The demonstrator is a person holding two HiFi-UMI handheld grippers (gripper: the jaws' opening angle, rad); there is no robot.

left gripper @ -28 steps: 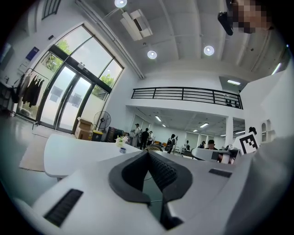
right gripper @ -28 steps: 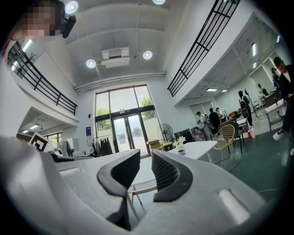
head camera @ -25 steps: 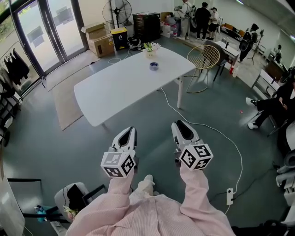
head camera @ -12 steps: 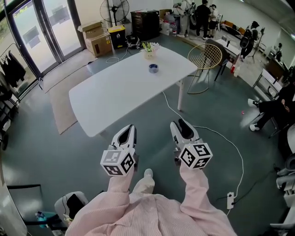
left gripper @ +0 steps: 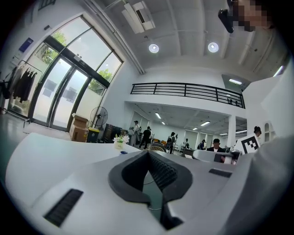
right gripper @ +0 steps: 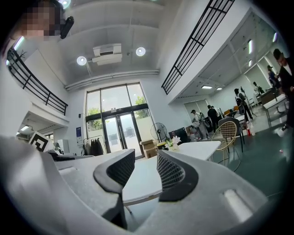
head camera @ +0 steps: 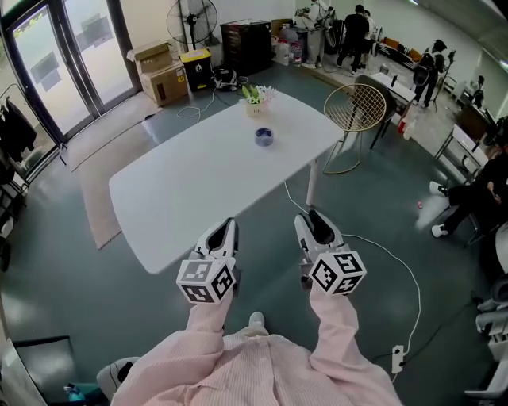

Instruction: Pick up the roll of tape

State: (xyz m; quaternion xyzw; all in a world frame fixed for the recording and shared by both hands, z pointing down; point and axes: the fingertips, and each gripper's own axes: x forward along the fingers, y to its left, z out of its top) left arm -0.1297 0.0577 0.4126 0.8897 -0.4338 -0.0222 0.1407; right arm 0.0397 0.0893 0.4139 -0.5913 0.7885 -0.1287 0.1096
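Note:
The roll of tape (head camera: 264, 136) is small and blue and lies on the far part of the white table (head camera: 198, 182), near a pot of white flowers (head camera: 255, 97). In the left gripper view the roll of tape (left gripper: 123, 152) shows as a tiny blue spot far ahead. My left gripper (head camera: 225, 227) hovers level at the table's near edge, its pads together with nothing between them. My right gripper (head camera: 315, 220) is beside it, just off the table's near corner. Its jaws stand apart and empty (right gripper: 146, 157). Both are far from the tape.
A gold wire chair (head camera: 355, 107) stands at the table's right end. A white cable (head camera: 381, 246) runs across the floor on the right. Cardboard boxes (head camera: 157, 71), a fan (head camera: 191, 17) and glass doors are at the back left. People stand at the far right.
Both grippers have moved forward together towards the table, so that its near edge now lies right at their tips. The tape has not moved on the table.

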